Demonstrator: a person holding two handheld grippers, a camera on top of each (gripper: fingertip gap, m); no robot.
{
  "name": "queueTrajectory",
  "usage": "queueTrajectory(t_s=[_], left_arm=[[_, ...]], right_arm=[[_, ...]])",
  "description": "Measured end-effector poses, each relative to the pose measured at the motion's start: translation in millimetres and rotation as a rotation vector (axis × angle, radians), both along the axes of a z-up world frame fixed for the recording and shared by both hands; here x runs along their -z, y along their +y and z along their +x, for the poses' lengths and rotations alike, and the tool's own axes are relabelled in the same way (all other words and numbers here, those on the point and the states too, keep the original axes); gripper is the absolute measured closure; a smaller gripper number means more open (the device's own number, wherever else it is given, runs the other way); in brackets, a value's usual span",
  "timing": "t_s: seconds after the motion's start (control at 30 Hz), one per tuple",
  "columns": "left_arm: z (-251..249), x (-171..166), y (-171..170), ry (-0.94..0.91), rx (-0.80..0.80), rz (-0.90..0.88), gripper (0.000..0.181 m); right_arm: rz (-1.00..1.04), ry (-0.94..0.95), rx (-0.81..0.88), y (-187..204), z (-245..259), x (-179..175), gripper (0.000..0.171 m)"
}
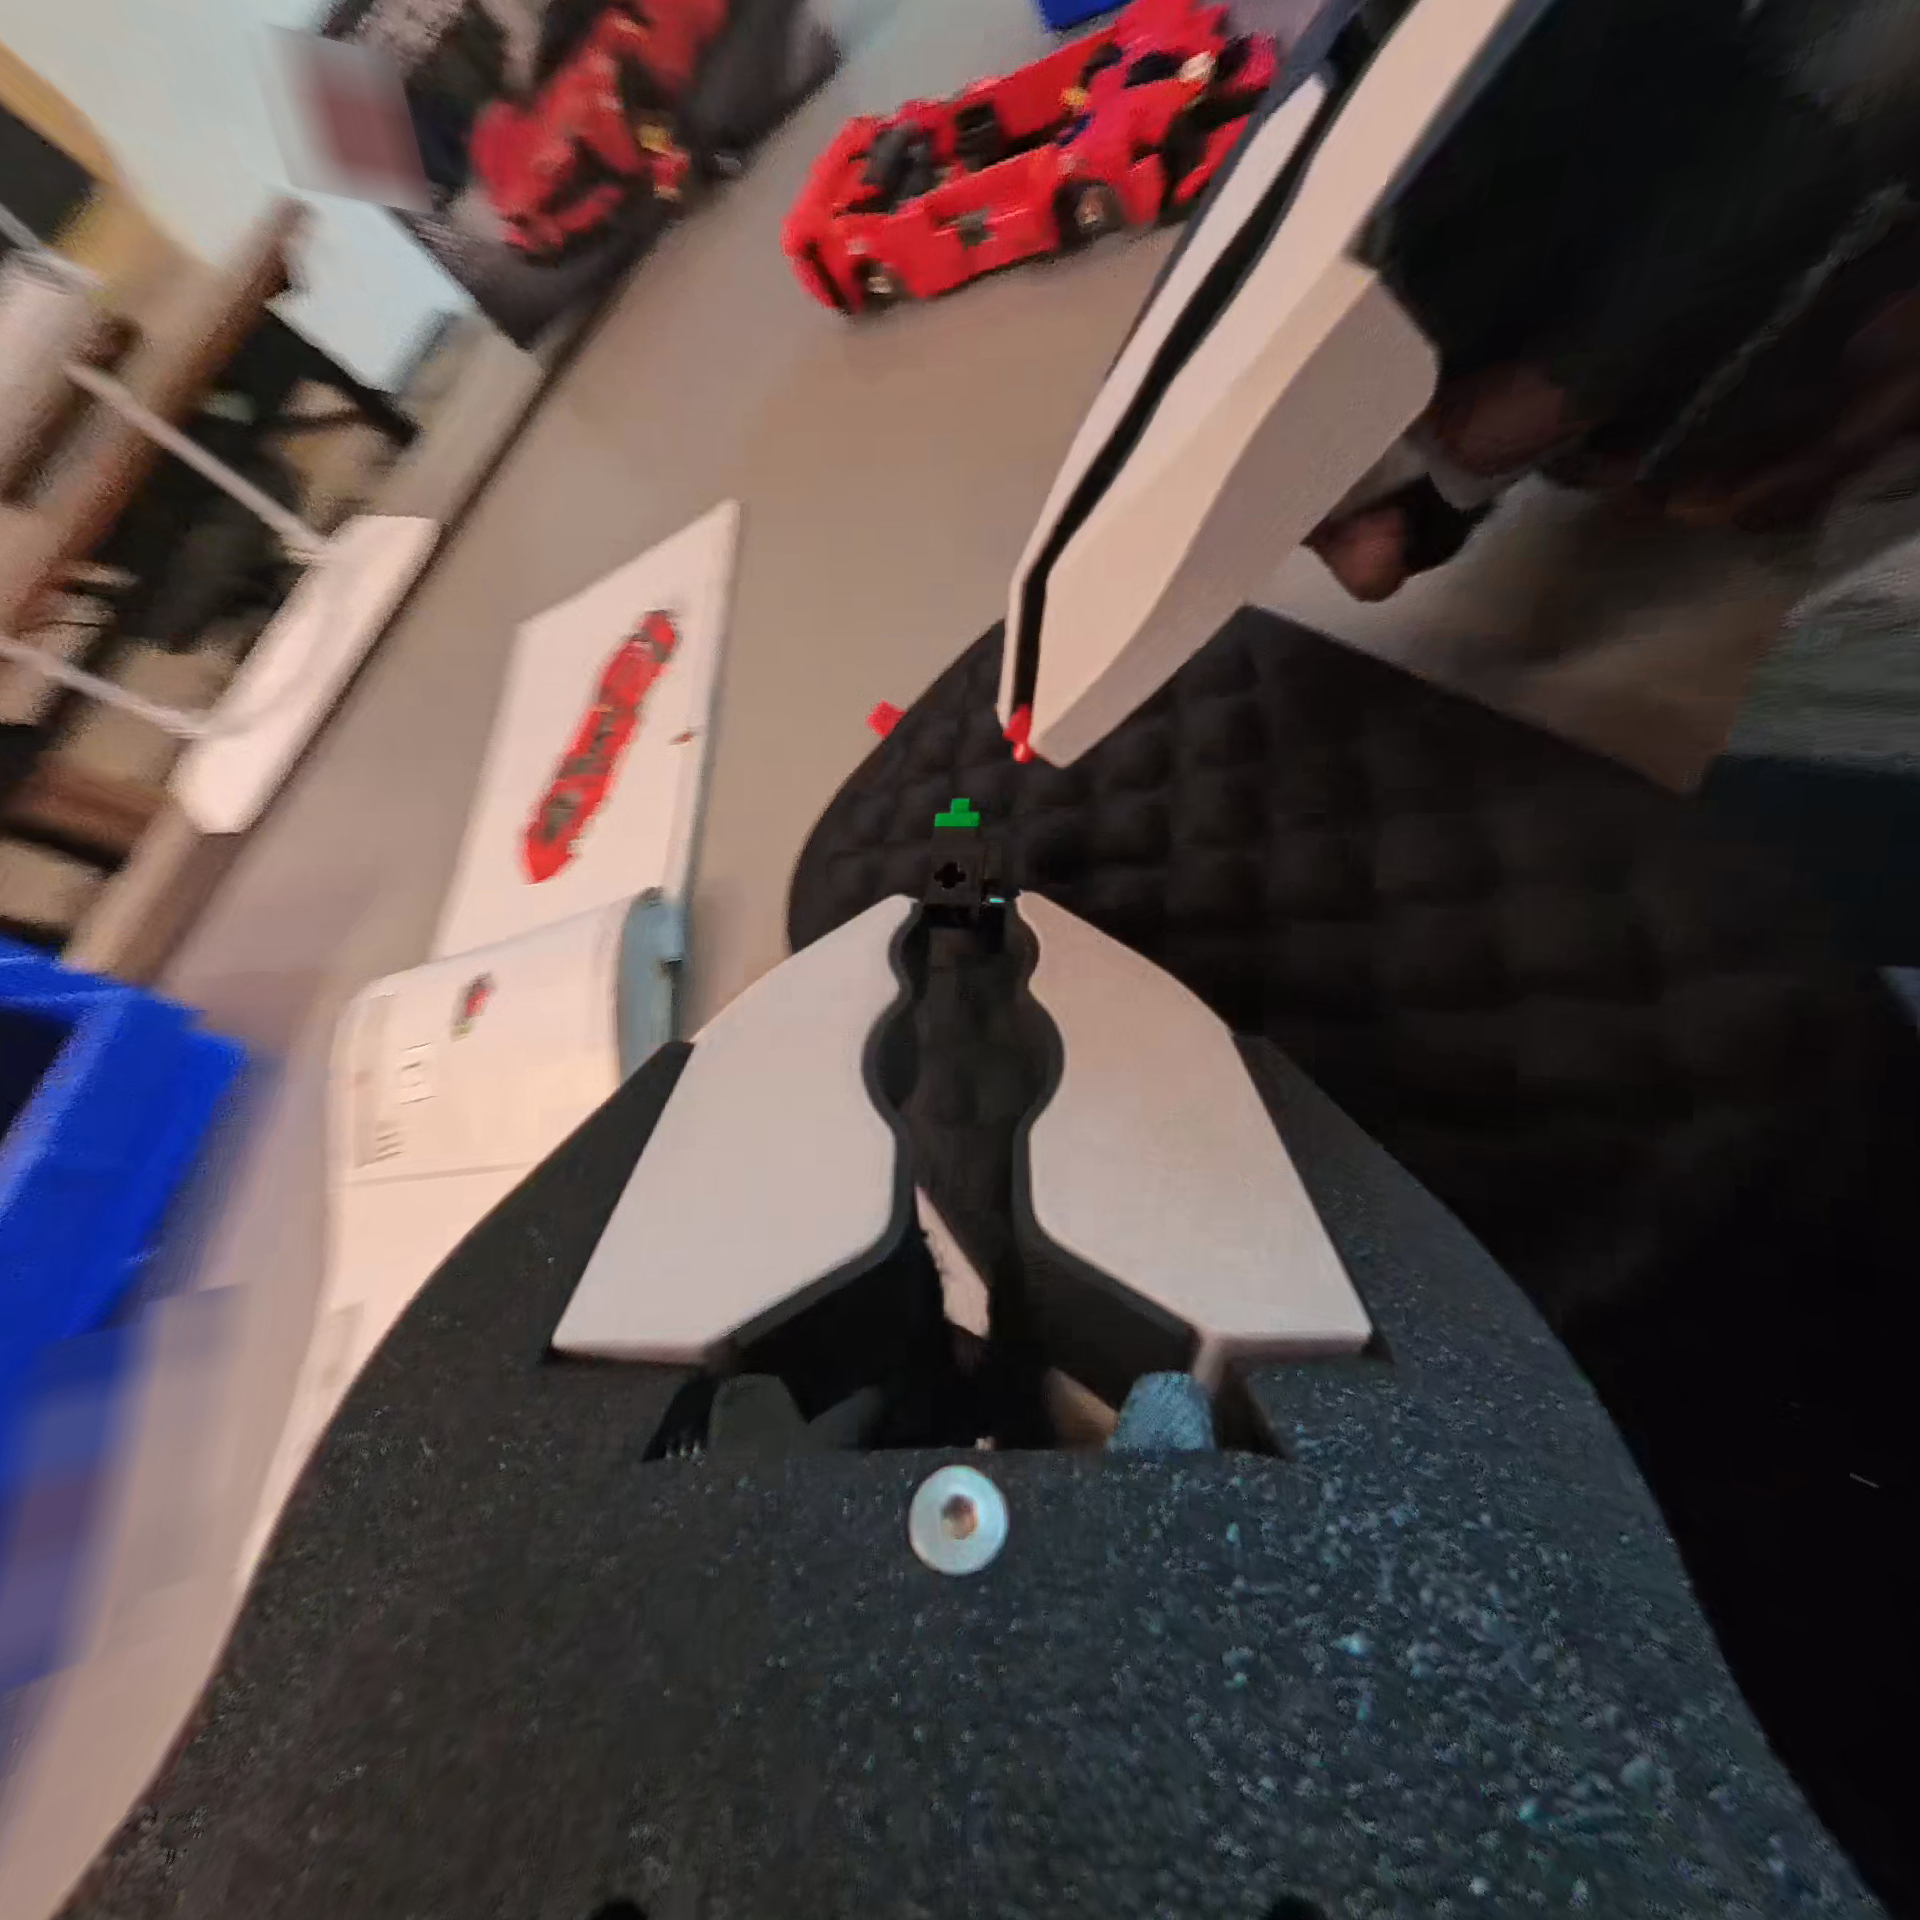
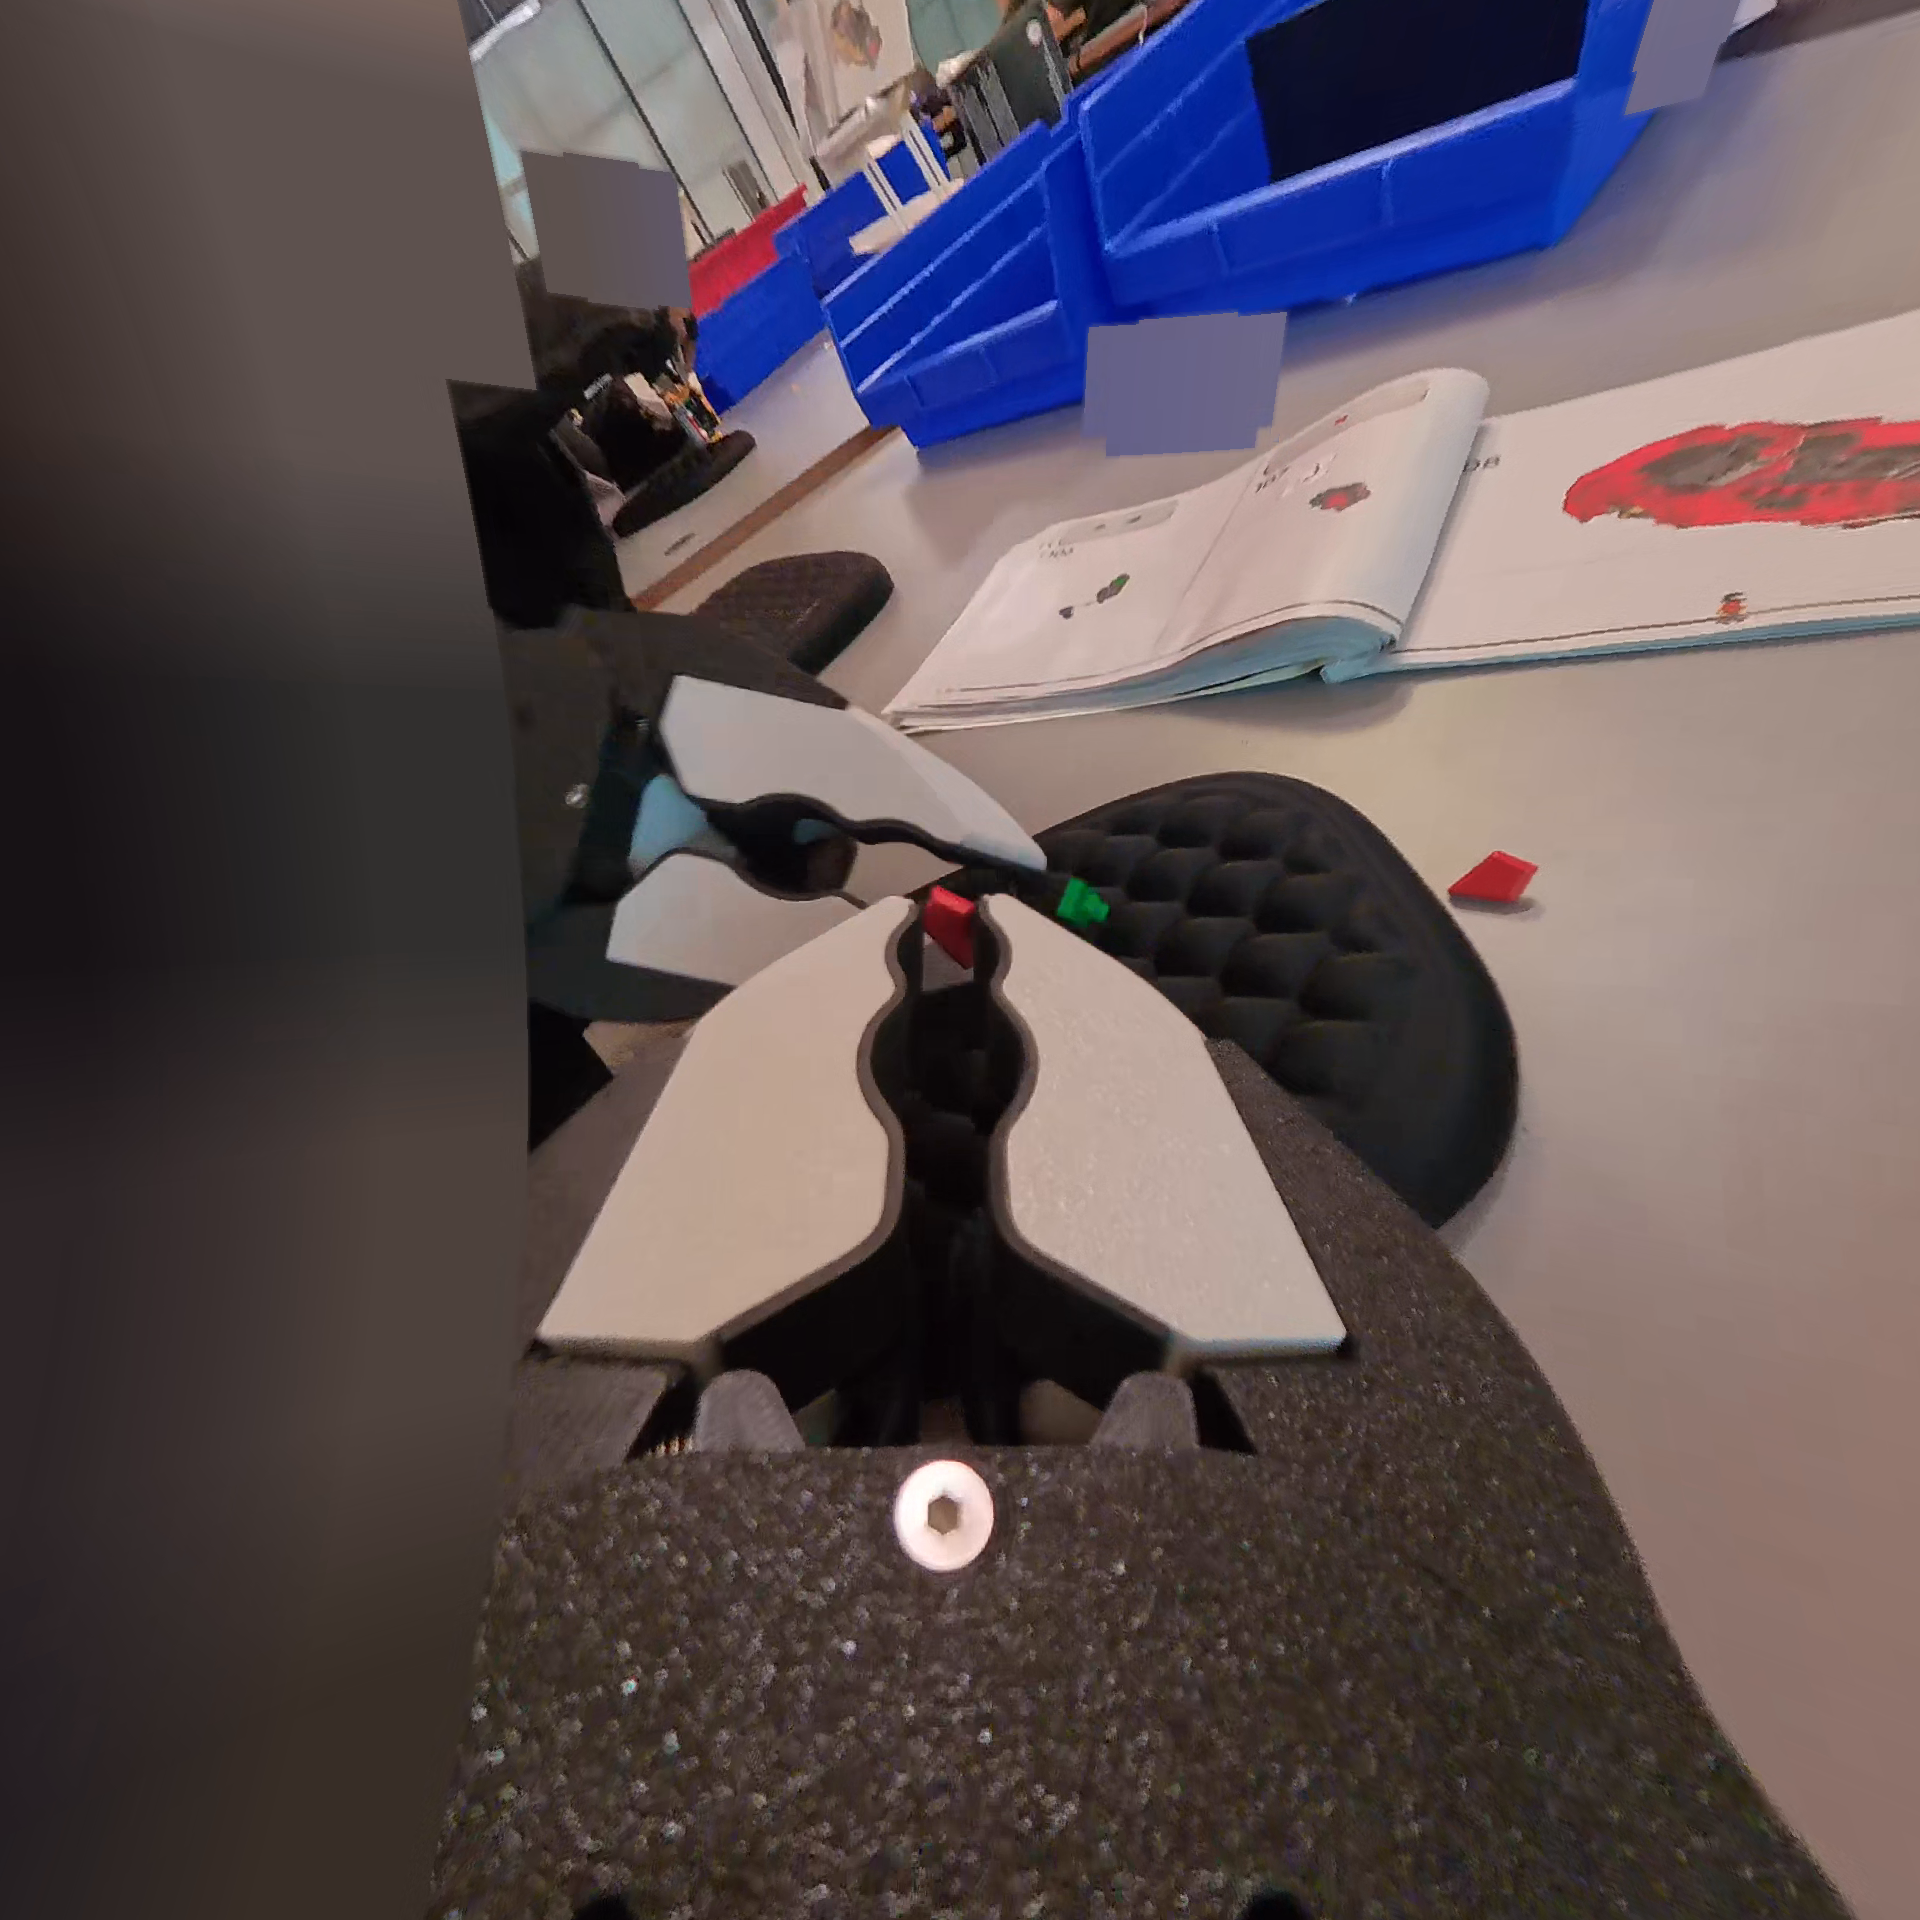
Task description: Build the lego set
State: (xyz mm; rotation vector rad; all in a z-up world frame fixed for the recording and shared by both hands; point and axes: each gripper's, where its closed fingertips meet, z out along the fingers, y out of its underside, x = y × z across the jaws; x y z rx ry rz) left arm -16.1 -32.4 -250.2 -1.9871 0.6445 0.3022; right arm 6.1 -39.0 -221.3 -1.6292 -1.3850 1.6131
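My left gripper (image 1: pixel 958 902) is shut on a small black piece (image 1: pixel 954 878) with a green piece (image 1: pixel 956 816) at its far end, held above a black quilted pad (image 1: pixel 1351 883). My right gripper (image 2: pixel 951 906) is shut on a small red sloped piece (image 2: pixel 953 923). In the left wrist view the right gripper (image 1: pixel 1023 732) comes in from the upper right with the red piece (image 1: pixel 1018 727) at its tip, close to the green piece. In the right wrist view the left gripper (image 2: pixel 1023 868) comes in from the left, and the green piece (image 2: pixel 1081 900) sticks out of its tip.
A loose red sloped piece (image 2: pixel 1494 878) lies on the grey table right of the pad (image 2: pixel 1351 987); it also shows in the left wrist view (image 1: pixel 885 717). An open instruction booklet (image 2: pixel 1299 561) lies behind. Blue bins (image 2: pixel 1299 177) stand at the back. A built red car (image 1: pixel 1018 166) stands far off.
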Motion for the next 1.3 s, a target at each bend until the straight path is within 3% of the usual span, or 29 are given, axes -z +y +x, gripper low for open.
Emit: queueTrajectory(t_s=[0.3,0.63,0.93,1.3], left_arm=[[-7,-7,-2,0.322,-0.099,0.104,0.169],[-4,-8,-1,0.291,-0.079,0.147,0.169],[0,1,2,0.176,-0.080,0.025,0.168],[1,2,3,0.213,-0.064,0.041,0.169]], right_arm=[[0.047,-0.013,0.124,1,-11,5,0.163],[-0.022,-0.054,0.136,1,-17,10,0.162],[0.070,-0.148,0.160,3,-20,19,0.162],[0.158,-0.239,0.187,6,-20,23,0.162]])
